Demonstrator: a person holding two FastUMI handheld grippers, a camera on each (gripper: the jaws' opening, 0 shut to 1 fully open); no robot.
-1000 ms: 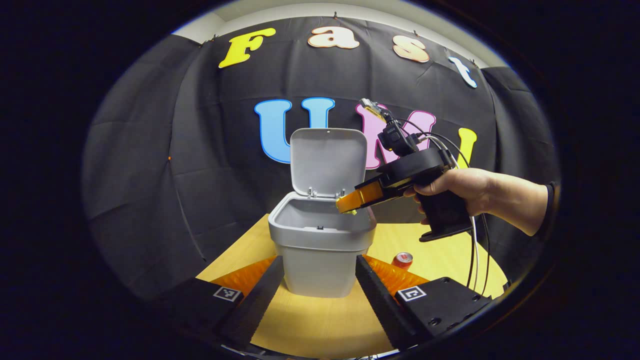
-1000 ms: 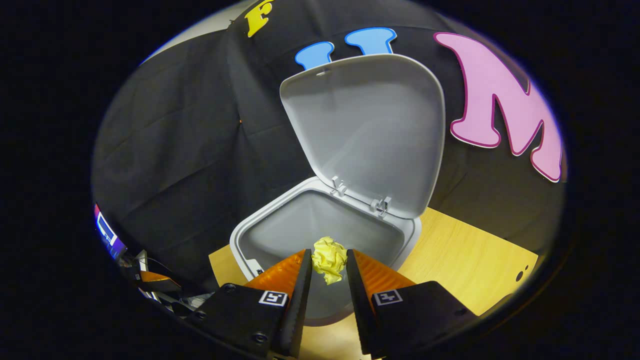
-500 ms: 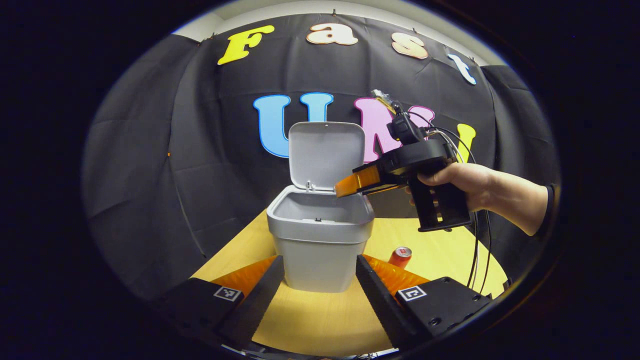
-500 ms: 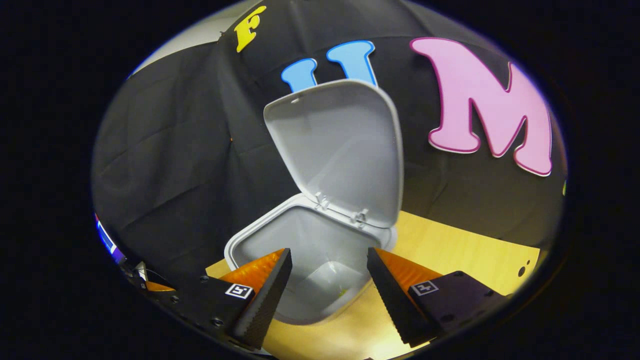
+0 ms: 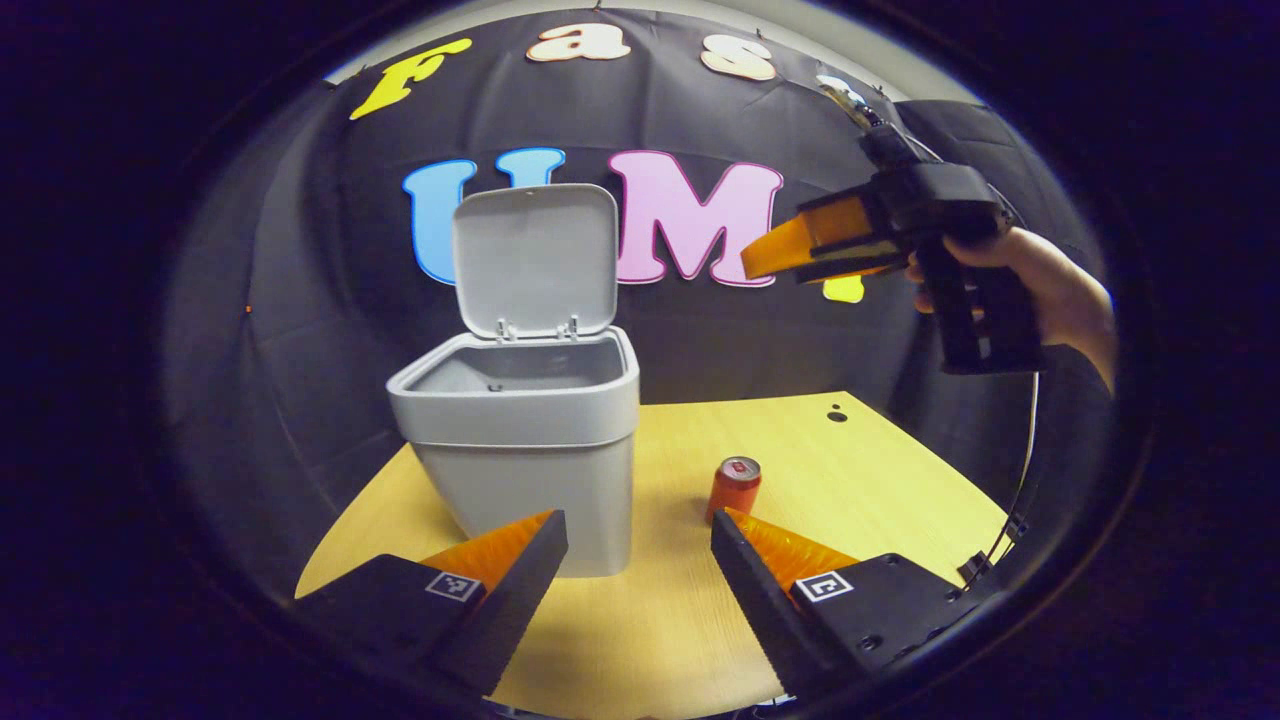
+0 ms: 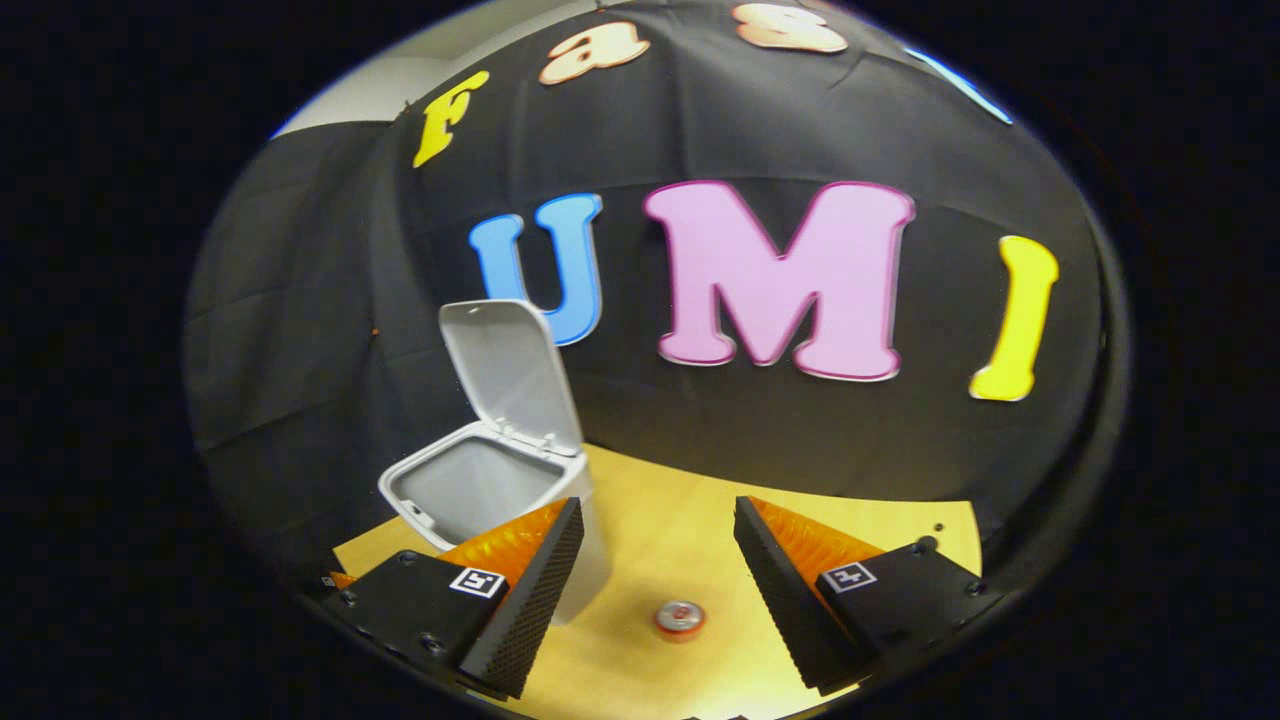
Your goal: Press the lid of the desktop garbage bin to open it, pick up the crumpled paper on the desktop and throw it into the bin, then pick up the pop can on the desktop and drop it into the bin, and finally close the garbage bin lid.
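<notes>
Bin open, both grippers spread and empty
Bin [image 5: 520, 440] stands left on the counter [image 5: 880, 470], lid [image 5: 533, 258] upright; can [image 5: 735, 487] just right of it; right gripper [image 6: 660, 570] held high above; left gripper [image 5: 640, 575] near

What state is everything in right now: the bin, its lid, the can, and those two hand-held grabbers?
Bin: upright on the table, open at the top.
Lid: raised, standing up at the back.
Can: upright on the table, apart from the bin.
Left gripper: open, holding nothing.
Right gripper: open, holding nothing, high above the table.
</notes>
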